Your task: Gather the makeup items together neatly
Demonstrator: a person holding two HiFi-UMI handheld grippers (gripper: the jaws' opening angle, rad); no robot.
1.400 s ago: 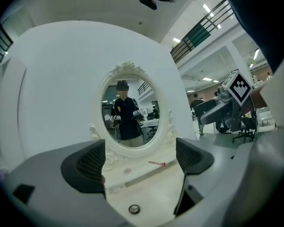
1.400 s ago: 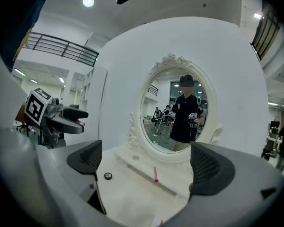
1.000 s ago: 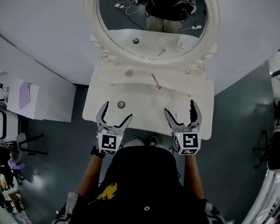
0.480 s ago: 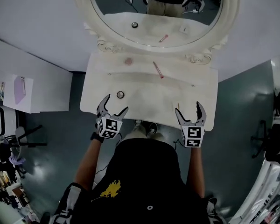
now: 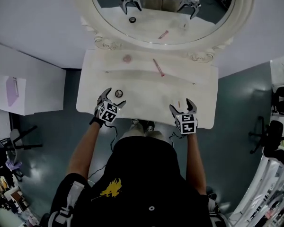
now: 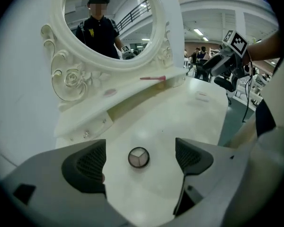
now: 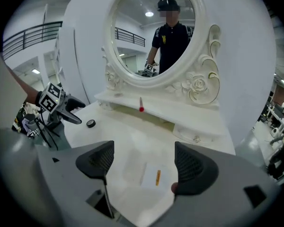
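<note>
Black shirt [image 5: 146, 169], grey left hand-held gripper [image 5: 112, 98] and right hand-held gripper [image 5: 181, 105].

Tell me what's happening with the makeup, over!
Left gripper open, round compact between jaws, untouched. Right gripper jaws closing, white packet between them, untouched. Pink stick on upper shelf, apart. Nothing blocking.

Head view steeply down, gripper views low, facing mirror [image 5: 163, 18], sharing tabletop [image 5: 146, 98]

White vanity table [image 5: 146, 96] beneath an ornate oval mirror [image 5: 203, 18]
</note>
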